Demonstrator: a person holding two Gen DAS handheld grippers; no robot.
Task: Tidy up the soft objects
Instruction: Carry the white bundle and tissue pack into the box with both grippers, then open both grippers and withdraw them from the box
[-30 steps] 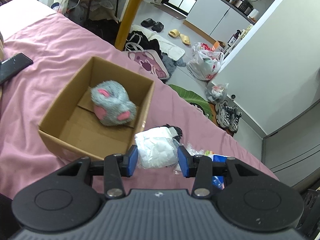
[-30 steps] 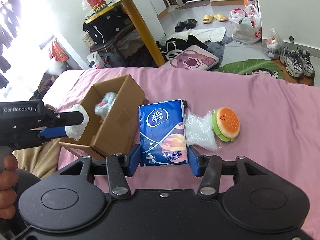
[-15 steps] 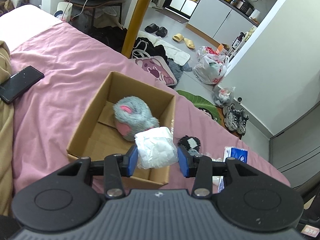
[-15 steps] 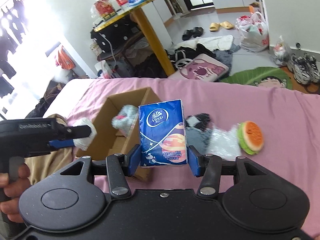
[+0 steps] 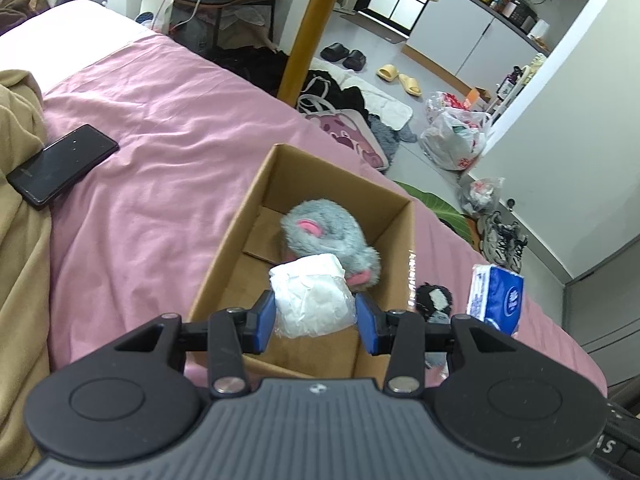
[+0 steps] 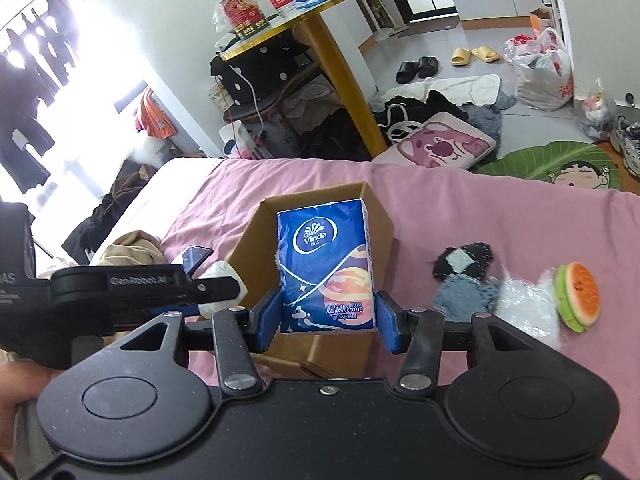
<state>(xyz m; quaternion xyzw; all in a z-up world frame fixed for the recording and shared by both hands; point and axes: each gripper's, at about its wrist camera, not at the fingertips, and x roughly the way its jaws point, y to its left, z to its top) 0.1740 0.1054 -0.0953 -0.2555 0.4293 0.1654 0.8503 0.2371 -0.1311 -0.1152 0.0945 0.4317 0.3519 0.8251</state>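
Cardboard box (image 5: pixel 236 248) sits open on the pink bedsheet (image 5: pixel 160 152), close to the bed's floor-side edge, with a grey plush toy with pink ears (image 5: pixel 328 236) lying inside against its far right wall. The left gripper (image 5: pixel 315 316) is clamped on a white wrapped soft bundle (image 5: pixel 310 300), held above the box's near end, just in front of the plush. The right gripper (image 6: pixel 326 314) is closed on a blue Vinda tissue pack (image 6: pixel 326 264), held upright in front of the box, so the pack hides most of the box's opening in the right wrist view. In that view the left gripper's black body (image 6: pixel 132 284) crosses from the left, its white bundle (image 6: pixel 222 280) at the box's near left corner.

On the sheet to the right of the box lie a black-and-white fuzzy item (image 6: pixel 464 260) touching a blue-grey cloth piece (image 6: pixel 466 296), then a crinkled clear plastic wrap (image 6: pixel 524 300) and a burger-shaped squishy toy (image 6: pixel 578 296) beside it. A black phone (image 5: pixel 60 164) lies on the sheet at the edge of a tan blanket (image 5: pixel 20 260), well apart from the box on its left. Beyond the bed's edge stand a yellow table leg (image 5: pixel 308 36), slippers, bags and shoes on the floor.
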